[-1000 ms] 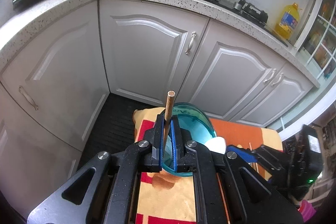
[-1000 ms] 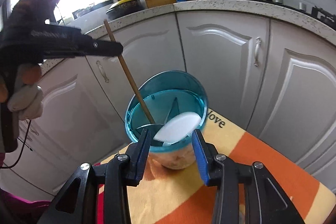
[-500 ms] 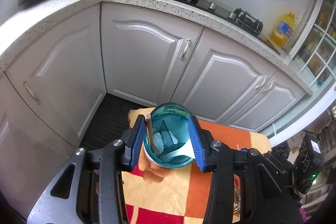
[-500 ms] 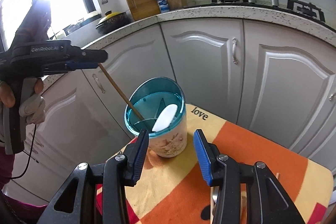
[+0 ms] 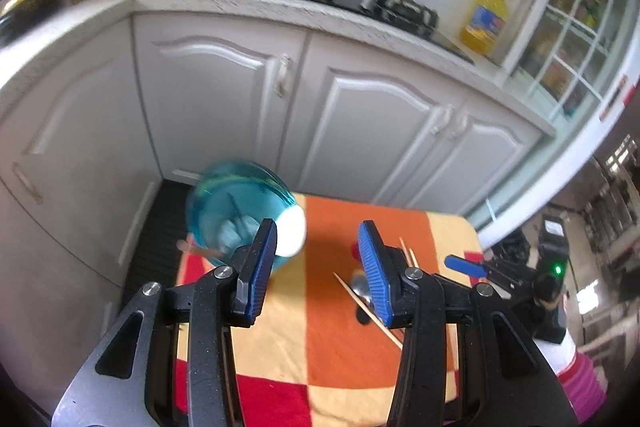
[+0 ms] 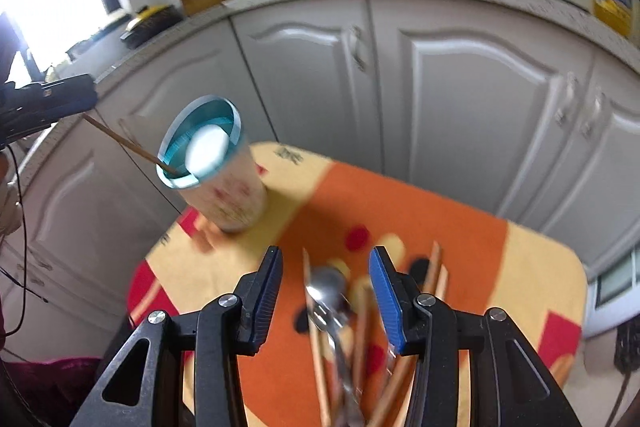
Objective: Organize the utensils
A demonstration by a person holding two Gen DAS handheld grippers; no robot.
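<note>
A: Right gripper (image 6: 326, 293) hangs over the loose utensils on the orange-and-yellow tablecloth (image 6: 460, 227); jaws parted midway, nothing between the pads. A metal spoon (image 6: 328, 289) lies directly below the gap, bowl pointing away, handle running back under the gripper. Wooden chopsticks (image 6: 314, 339) lie either side, long axes roughly parallel to the spoon.

B: Left gripper?

A: Left gripper (image 5: 318, 261) has just been opening; it stands wide and empty, between holder and pile. The teal-rimmed utensil holder (image 6: 224, 187) stands at the cloth's far-left corner, with a white spoon (image 6: 206, 151) and one chopstick (image 6: 120, 141) leaning out of it.

B: Nearer hand?

A: Right, I judge; the spoon already lines up between its jaws.

B: Legible writing?

A: Dark characters printed on the cloth beside the holder, too blurred to read. Oil bottle (image 5: 484, 17) label unreadable.
</note>
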